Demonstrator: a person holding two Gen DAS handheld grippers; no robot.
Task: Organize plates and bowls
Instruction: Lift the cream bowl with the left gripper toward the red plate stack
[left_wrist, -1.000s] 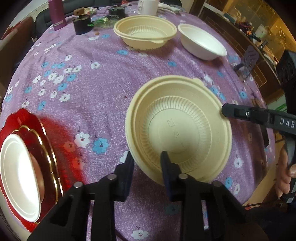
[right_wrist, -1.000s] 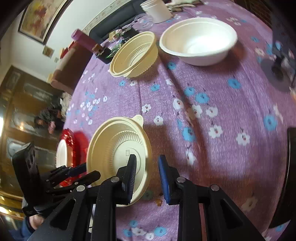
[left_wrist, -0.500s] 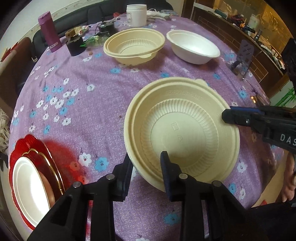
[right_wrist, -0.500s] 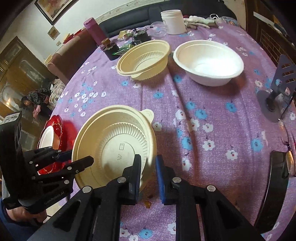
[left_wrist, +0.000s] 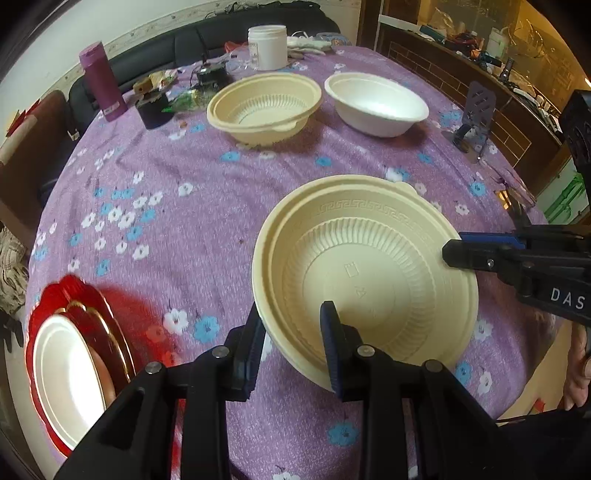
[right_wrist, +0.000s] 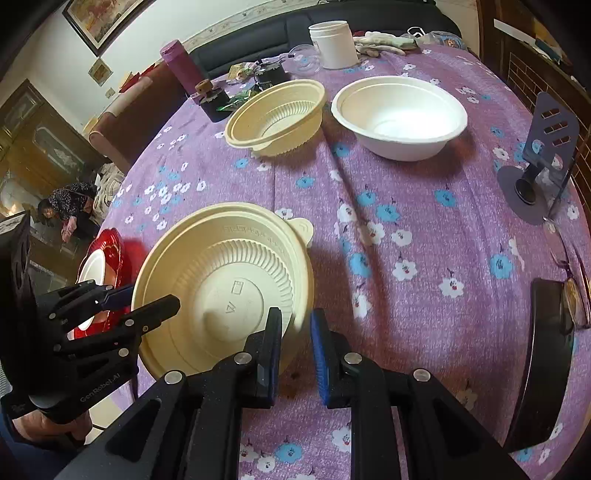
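Observation:
A cream ribbed bowl (left_wrist: 369, 266), which looks like two nested together, hangs slightly tilted just above the purple flowered tablecloth (left_wrist: 177, 229). My left gripper (left_wrist: 293, 343) is shut on its near-left rim, one finger inside and one outside. My right gripper (right_wrist: 295, 343) is shut on the opposite rim of the cream bowl (right_wrist: 229, 288). It reaches into the left wrist view as the right gripper (left_wrist: 456, 245). A second cream bowl (left_wrist: 264, 105) and a white bowl (left_wrist: 376, 105) stand at the far side. At the left edge, a white plate (left_wrist: 66, 376) lies on a red plate (left_wrist: 55, 295).
A purple bottle (left_wrist: 101, 86), a white jar (left_wrist: 267, 46) and small clutter line the far edge. A dark phone stand (right_wrist: 535, 155) and a flat black object (right_wrist: 546, 354) are on the right. A person (right_wrist: 66, 206) sits beyond the table on the left.
My right gripper's jaws have narrowed onto the bowl's rim. Both views have tipped up, showing more of the far table. The bowl now casts a wider shadow.

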